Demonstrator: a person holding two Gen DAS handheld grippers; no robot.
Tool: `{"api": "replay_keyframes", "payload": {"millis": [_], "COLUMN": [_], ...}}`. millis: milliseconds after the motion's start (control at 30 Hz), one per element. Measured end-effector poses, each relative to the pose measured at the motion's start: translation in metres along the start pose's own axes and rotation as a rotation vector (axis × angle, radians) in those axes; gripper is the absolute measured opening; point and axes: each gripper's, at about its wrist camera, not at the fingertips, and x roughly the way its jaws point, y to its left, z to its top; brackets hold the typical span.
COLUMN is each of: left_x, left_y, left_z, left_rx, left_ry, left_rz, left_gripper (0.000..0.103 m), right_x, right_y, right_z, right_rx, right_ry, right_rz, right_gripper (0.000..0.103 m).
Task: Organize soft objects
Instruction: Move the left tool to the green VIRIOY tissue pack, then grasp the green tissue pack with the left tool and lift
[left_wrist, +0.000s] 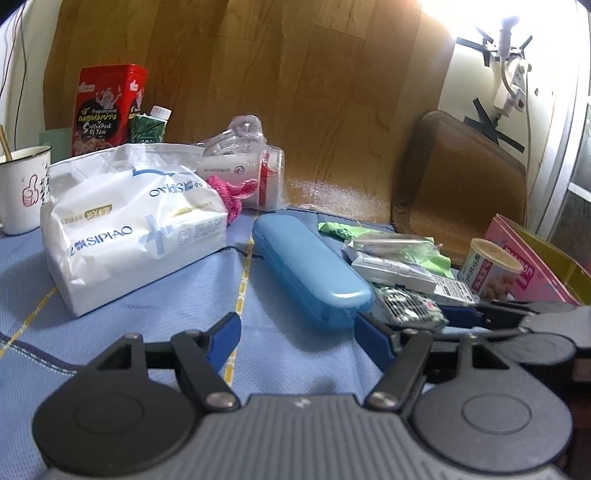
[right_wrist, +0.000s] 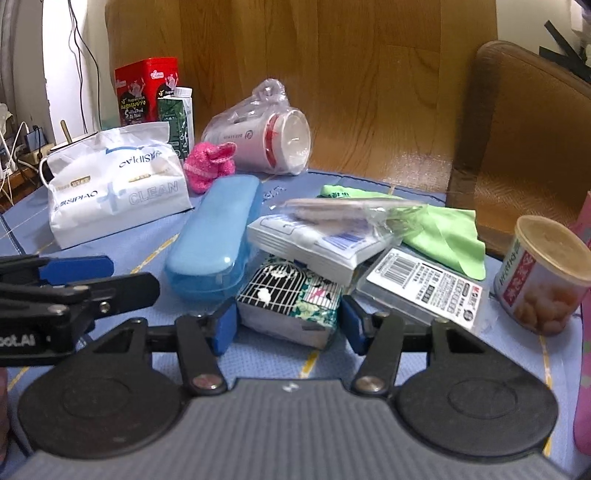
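On the blue cloth-covered table (left_wrist: 155, 317) lie a white SIPIAO tissue pack (left_wrist: 133, 229), a pink knitted bunny (right_wrist: 210, 166), a green cloth (right_wrist: 447, 232) and a small birdcage-print tissue pack (right_wrist: 291, 302) under a white pocket-tissue pack (right_wrist: 314, 243). My right gripper (right_wrist: 288, 325) straddles the birdcage pack. Its blue pads stand close to the pack's sides, with a thin gap on the right. My left gripper (left_wrist: 299, 341) is open over bare cloth, just short of the blue plastic case (left_wrist: 314, 266), with nothing between its fingers.
A red tin (left_wrist: 107, 110), a green carton (right_wrist: 181, 118) and a white mug (left_wrist: 22, 188) stand at the back left. A bagged white cup (right_wrist: 273, 144) lies behind the bunny. A can (right_wrist: 543, 277), a barcoded clear box (right_wrist: 424, 291), a pink box (left_wrist: 524, 266) and a wooden chair (right_wrist: 524, 147) crowd the right.
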Motion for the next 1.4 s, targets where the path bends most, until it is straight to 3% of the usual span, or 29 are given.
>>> {"api": "replay_keyframes", "payload": {"millis": [333,533,867,1300,1400], "left_x": [-0.002,-0.002,-0.013,0.003,0.004], "left_y": [-0.017,-0.026,-0.075,-0.115,-0.129], "left_z": [-0.004,-0.009,-0.027,-0.030,-0.032], "left_rx": [0.109,0.095,0.040,-0.056,-0.037], "left_ry": [0.012,0.072,0.212,0.393,0.395], "left_rz": [-0.041,-0.112,-0.350,-0.554,-0.552], "left_gripper": [0.071,0.071,0.080,0.083,0.079], "right_x": [-0.079,-0.124,-0.132,-0.139,-0.140], "right_y": [-0.001,-0.019,-0.034,-0.040,-0.039], "right_z": [-0.058,-0.095,-0.107,-0.117,-0.118], "right_rx": [-0.093,-0.052,-0.008,-0.008,-0.017], "right_ry": [-0.021,-0.047,-0.081,-0.116,-0.113], "right_rz": [0.094,0.046,0.005,0.027,0.017], "right_gripper": [0.061,0.061,0.062,0.062,0.061]}}
